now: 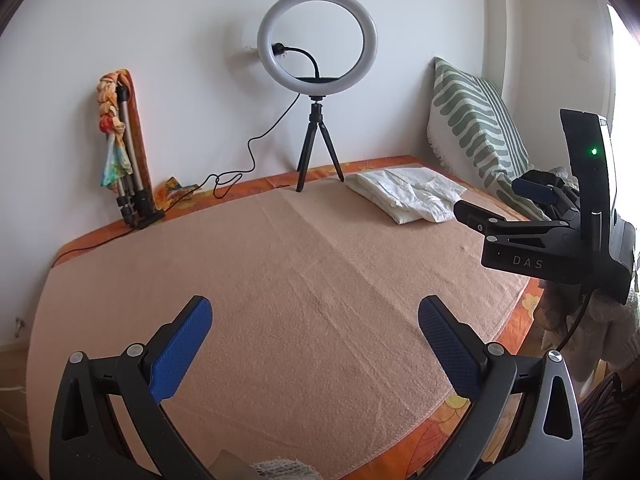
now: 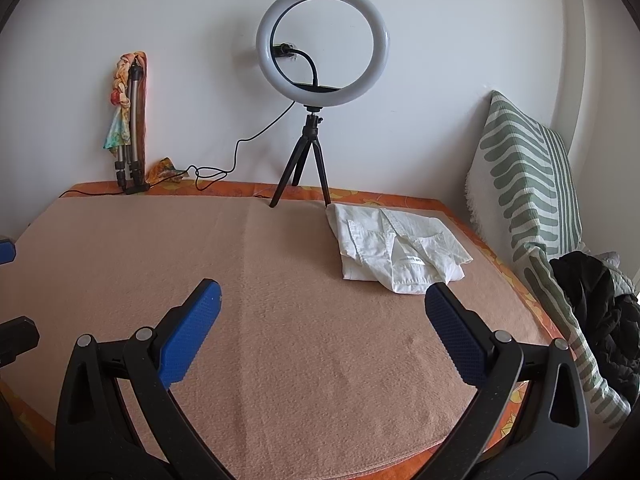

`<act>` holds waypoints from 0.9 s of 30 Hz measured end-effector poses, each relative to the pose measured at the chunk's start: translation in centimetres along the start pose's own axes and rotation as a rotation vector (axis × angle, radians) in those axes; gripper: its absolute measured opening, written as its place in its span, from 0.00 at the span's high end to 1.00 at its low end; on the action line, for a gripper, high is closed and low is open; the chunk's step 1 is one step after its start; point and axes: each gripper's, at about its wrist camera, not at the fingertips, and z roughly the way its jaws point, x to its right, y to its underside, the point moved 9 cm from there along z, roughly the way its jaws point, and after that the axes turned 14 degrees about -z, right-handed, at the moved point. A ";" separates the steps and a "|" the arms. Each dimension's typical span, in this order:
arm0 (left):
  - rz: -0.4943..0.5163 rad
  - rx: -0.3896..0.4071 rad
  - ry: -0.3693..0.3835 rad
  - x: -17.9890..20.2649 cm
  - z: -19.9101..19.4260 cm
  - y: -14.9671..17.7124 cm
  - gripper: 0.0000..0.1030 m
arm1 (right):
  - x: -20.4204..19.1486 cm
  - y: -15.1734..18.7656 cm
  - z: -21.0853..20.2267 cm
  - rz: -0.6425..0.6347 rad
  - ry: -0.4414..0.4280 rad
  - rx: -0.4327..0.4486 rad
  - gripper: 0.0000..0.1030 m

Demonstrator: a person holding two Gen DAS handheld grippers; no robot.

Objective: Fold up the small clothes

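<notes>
**Both tools empty above the blanket, one shirt folded, dark clothes waiting**

The left tool [image 1: 316, 344] hovers over the peach blanket [image 1: 280, 280], its blue fingers spread wide with nothing between them. The right tool [image 2: 322, 334] does the same, jaws released and empty; in the left view it sits off to the right, near the bed's edge.

Ahead of the right tool, a white shirt [image 2: 396, 248] lies folded on the blanket's far right corner, near the foot of a ring light [image 2: 322, 40] on its small tripod. Further right, a dark garment [image 2: 600, 308] is heaped just beside a striped cushion [image 2: 524, 184].

The likely next step is fetching that dark garment. Best to pinch a single edge, lift clear of the cushion, and spread it flat on the open middle of the blanket, well apart from the finished shirt.
</notes>
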 end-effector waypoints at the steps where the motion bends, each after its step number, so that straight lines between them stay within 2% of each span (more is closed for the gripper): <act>1: -0.001 0.001 0.000 0.0 0.0 0.0 0.00 | 0.0 0.0 0.0 -0.001 0.001 -0.001 0.00; 23: -0.006 0.006 -0.008 -0.6 0.0 0.0 0.00 | -0.6 0.0 0.3 -0.007 -0.012 -0.004 0.00; 27: -0.011 0.009 0.004 -0.9 -0.1 0.0 0.00 | -1.0 -0.1 0.7 -0.002 -0.036 -0.005 0.00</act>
